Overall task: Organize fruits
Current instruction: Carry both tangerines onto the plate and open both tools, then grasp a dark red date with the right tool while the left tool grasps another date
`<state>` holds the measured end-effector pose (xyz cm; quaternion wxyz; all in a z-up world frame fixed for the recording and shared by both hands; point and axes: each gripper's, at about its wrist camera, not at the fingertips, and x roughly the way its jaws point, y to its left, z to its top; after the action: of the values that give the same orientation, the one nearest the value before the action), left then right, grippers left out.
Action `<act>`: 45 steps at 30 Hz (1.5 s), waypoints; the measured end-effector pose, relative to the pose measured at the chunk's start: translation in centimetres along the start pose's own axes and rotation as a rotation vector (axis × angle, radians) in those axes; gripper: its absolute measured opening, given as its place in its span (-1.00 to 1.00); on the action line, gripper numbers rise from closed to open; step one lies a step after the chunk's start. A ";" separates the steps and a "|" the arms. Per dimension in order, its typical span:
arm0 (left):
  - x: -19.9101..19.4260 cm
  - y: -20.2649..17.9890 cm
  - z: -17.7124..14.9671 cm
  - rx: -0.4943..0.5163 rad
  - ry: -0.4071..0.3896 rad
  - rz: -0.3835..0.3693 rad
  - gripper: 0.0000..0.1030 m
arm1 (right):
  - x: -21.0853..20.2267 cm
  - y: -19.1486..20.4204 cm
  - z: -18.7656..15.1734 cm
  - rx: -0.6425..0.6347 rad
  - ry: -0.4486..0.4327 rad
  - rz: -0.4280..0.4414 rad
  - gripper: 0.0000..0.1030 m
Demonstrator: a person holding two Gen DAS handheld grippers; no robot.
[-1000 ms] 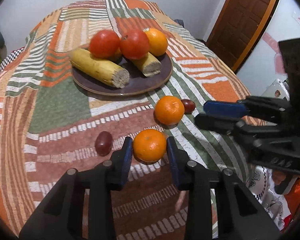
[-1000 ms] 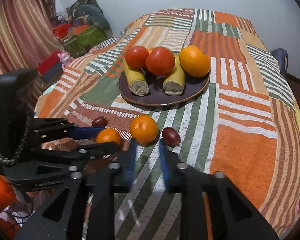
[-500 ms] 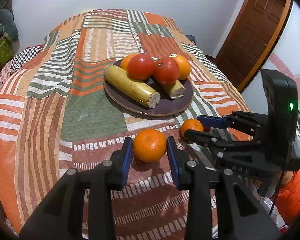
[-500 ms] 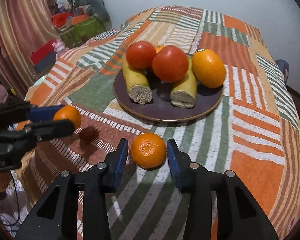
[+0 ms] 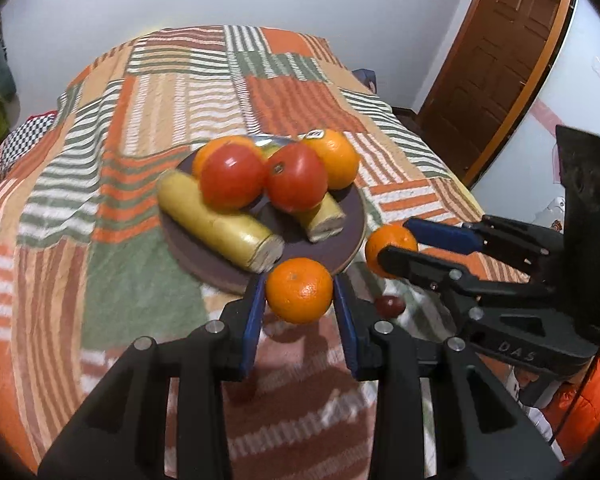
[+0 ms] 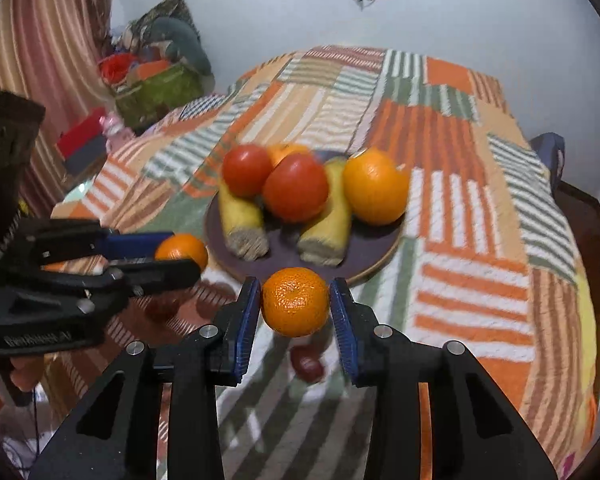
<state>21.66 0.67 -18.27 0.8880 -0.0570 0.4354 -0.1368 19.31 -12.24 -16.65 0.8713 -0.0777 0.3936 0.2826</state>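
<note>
"DAS" is moulded on your right hand-held gripper [image 5: 392, 246]; its jaws are closing on a mandarin [image 6: 295, 302]. Your left hand-held gripper [image 5: 299, 300] clamps another mandarin [image 5: 299, 290]. Both hang just before the plate [image 5: 352, 236] on the bed [image 5: 140, 280].

A bed covered by a patchwork blanket [image 5: 148, 92] of orange, green and cream stripes carries everything. A round dark brown plate [image 5: 352, 236] heaped with fruit rests directly on it near the middle. A small dark red oval fruit [image 5: 389, 305] lies on the cloth just beside the plate's near edge.
</note>
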 end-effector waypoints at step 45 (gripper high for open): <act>-3.7 1.1 1.4 -0.013 -0.055 0.050 -0.30 | -2.3 -1.9 1.7 0.025 -0.063 -0.039 -0.18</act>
<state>20.81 2.77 -14.81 0.9024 -0.0554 0.4128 -0.1100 20.22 -14.15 -14.03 0.8895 -0.0655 0.3678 0.2631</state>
